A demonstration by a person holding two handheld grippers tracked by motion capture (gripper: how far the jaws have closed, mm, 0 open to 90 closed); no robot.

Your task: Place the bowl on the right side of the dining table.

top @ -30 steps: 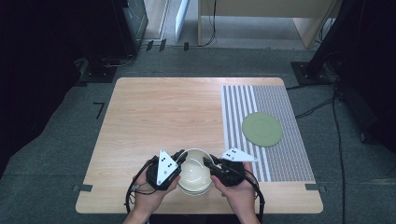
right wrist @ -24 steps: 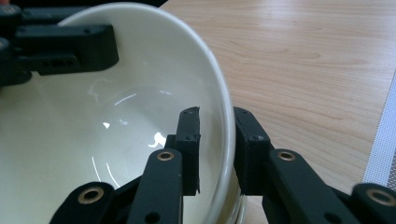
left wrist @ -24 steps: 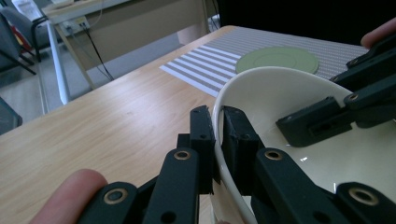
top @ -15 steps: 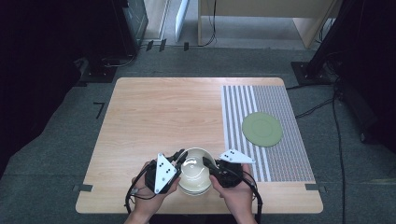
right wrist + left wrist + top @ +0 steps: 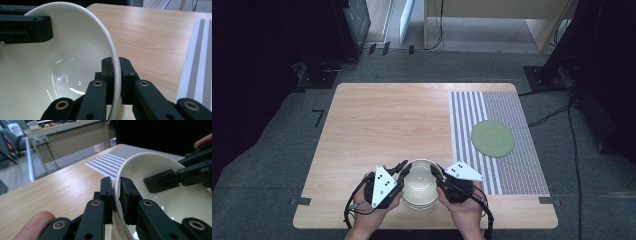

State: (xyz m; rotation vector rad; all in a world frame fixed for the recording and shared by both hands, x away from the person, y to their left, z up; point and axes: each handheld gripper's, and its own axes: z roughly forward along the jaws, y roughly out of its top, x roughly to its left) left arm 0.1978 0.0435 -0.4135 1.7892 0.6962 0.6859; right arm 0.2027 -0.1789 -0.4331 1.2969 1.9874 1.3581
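Note:
A cream bowl is near the table's front edge, held between both grippers. My left gripper is shut on its left rim. In the left gripper view the pads pinch the rim of the bowl, one inside and one outside; the jaws have just eased apart very slightly. My right gripper is shut on the opposite rim, and its pads clamp the wall of the bowl. A second cream rim seems to lie just beneath the bowl.
A striped grey mat covers the table's right part, with a flat green plate lying on it. Bare wood stretches behind and to the left of the bowl. Cables and a desk stand on the floor beyond the far edge.
The bowl has shifted a little between the grippers and shows more of its inside. Both hands stay where they were.

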